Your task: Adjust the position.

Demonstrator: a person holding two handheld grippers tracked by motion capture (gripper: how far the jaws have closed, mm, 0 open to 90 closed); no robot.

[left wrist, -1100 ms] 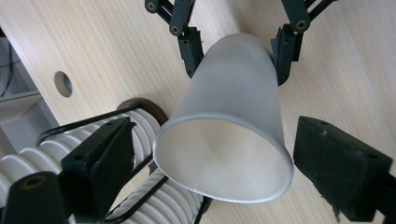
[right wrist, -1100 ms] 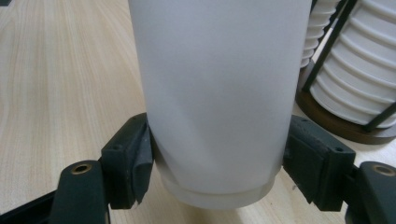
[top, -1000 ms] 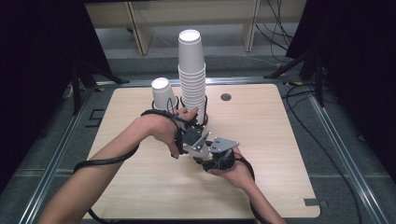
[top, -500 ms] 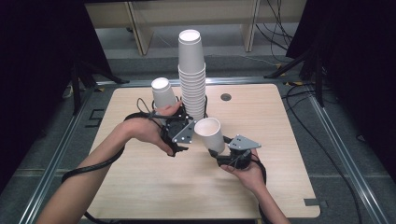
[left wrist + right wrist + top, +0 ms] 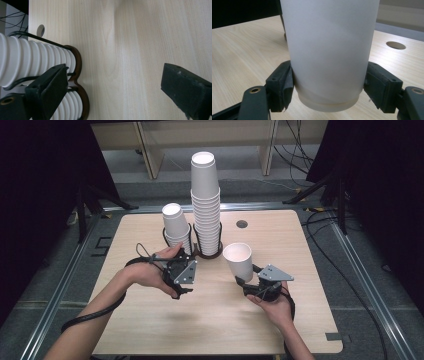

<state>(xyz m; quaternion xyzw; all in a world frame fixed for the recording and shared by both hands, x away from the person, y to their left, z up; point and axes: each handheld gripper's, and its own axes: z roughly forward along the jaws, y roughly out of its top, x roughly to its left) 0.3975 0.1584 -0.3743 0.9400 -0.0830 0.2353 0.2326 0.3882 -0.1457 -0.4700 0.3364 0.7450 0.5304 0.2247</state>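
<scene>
My right gripper (image 5: 244,279) (image 5: 328,83) is shut on the base of a single white paper cup (image 5: 238,258) (image 5: 329,45), held upright just above the table right of centre. A tall stack of white cups (image 5: 205,205) (image 5: 27,60) stands in a dark wire holder (image 5: 207,253), and a shorter stack (image 5: 175,226) stands beside it on the left. My left gripper (image 5: 187,276) (image 5: 115,75) hovers low in front of the short stack. Its jaws have just been opening and stand open, with only bare wood between them.
The light wooden table (image 5: 305,250) has a round cable hole (image 5: 242,224) behind the held cup. Cables trail from both grippers over the near part of the table. Shelving legs, floor cables and metal rails surround the table.
The two grippers, close together in front of the stacks, have parted. The right one carried the cup to the right; the left hand drew back to the left and lower.
</scene>
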